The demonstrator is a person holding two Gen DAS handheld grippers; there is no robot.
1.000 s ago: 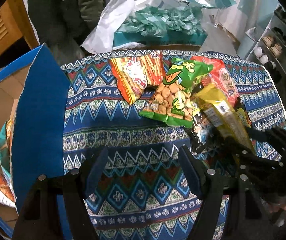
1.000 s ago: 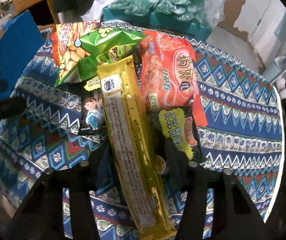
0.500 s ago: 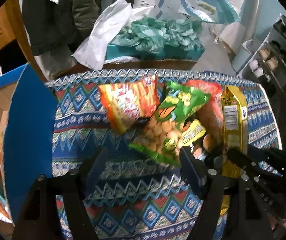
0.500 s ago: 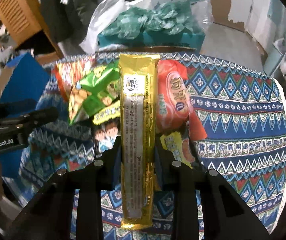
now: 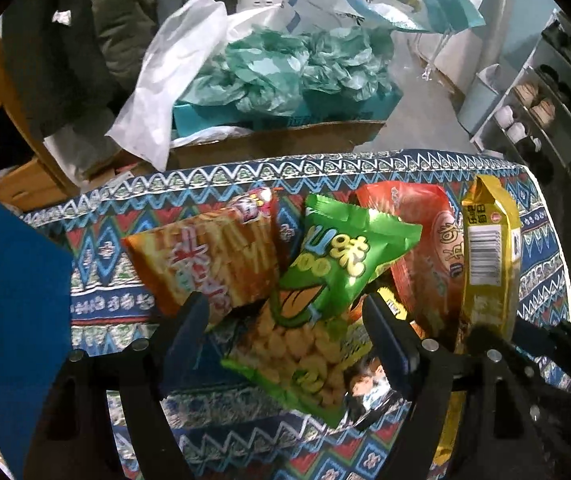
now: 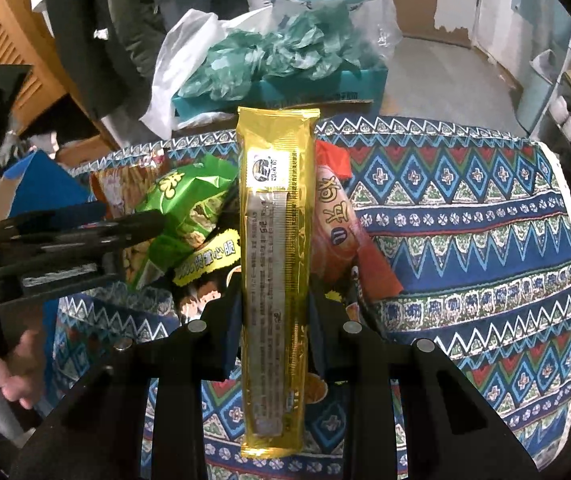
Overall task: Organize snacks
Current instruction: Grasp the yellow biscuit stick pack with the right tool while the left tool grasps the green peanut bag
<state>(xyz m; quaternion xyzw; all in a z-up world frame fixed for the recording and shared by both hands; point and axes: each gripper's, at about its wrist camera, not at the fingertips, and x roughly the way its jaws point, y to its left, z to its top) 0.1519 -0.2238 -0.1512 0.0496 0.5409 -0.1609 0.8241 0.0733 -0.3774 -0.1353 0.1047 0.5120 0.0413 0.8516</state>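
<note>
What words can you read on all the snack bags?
"味": green snack bag.
"心脆": yellow label on the dark packet.
Large red characters on the red bag: partly hidden, unsure.
Barcode and small print on the gold packet in the right gripper: too small.
Orange bag: blurred.

The counter (image 6: 465, 216) wears a cloth of blue, red and white zigzag bands. Ahead of the left fingers (image 5: 385, 332) snack bags lie in a heap on it: an orange bag (image 5: 213, 264) toward the left finger, a green bag (image 5: 325, 280) between the two fingers, overlapping a red bag (image 5: 425, 252) beyond the right finger. Dark packets (image 6: 205, 276) lie under them.
</note>
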